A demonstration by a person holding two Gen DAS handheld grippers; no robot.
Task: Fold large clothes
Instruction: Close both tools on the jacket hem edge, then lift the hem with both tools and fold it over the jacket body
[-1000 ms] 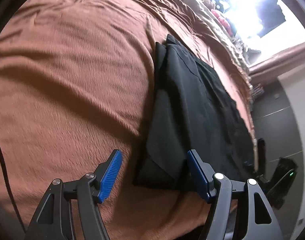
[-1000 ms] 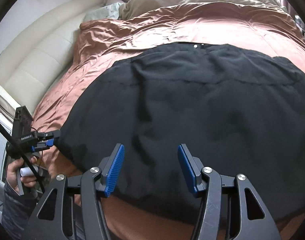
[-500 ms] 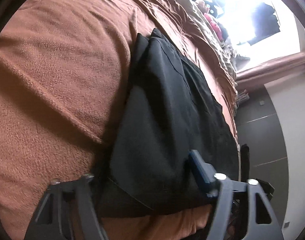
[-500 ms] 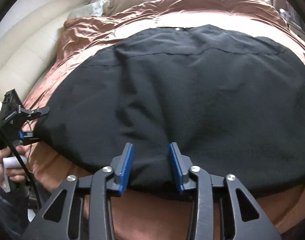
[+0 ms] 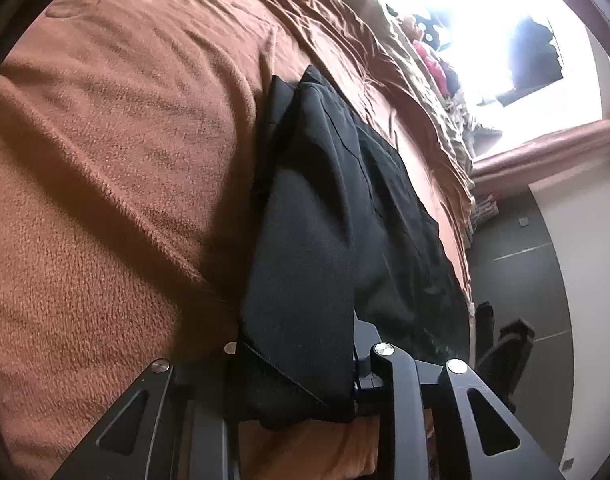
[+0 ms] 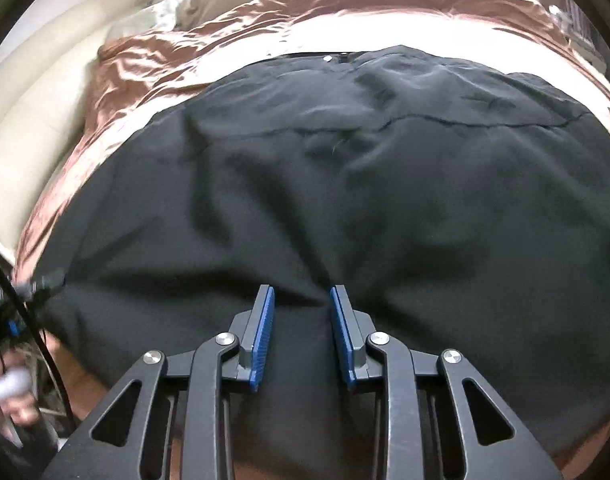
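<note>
- Black garment [image 6: 345, 184], large and dark, spread flat across a brown fleece blanket [image 5: 117, 168] covering the bed; near hem lying along the bed's near edge, far edge showing a small metal button [image 6: 327, 58] at a waistband or placket.
- Seen edge-on from the left wrist view [image 5: 345, 208]: several layers stacked, already doubled over, running away toward a bright window [image 5: 505, 32].
- Left gripper [image 5: 293, 364] clamped on the near corner of the garment; cloth bunched thick between the jaws and hiding the left pad entirely, only a sliver of blue showing at the right pad. Jaws just drawn together, cloth pinched between them.
- Right gripper [image 6: 301, 328] set on the near hem farther along; blue pads [image 6: 263, 336] narrowed, with a raised fold of black fabric gathered between them and creases radiating outward from that spot. Jaws just drawn together here too; cloth filling the gap and touching both pads.
- Left gripper also glimpsed at the far left of the right wrist view [image 6: 37, 286], blurred, at the garment's corner, with a hand [image 6: 13, 396] below it around a pale handle.
- Cream padded headboard [image 6: 37, 140] along the left of the bed; satin-sheened pinkish cover [image 6: 193, 56] and pale pillows beyond the garment.
- Dark floor tiles [image 5: 517, 248] beside the bed in the left wrist view, with some dark objects standing there, too indistinct to tell apart.
</note>
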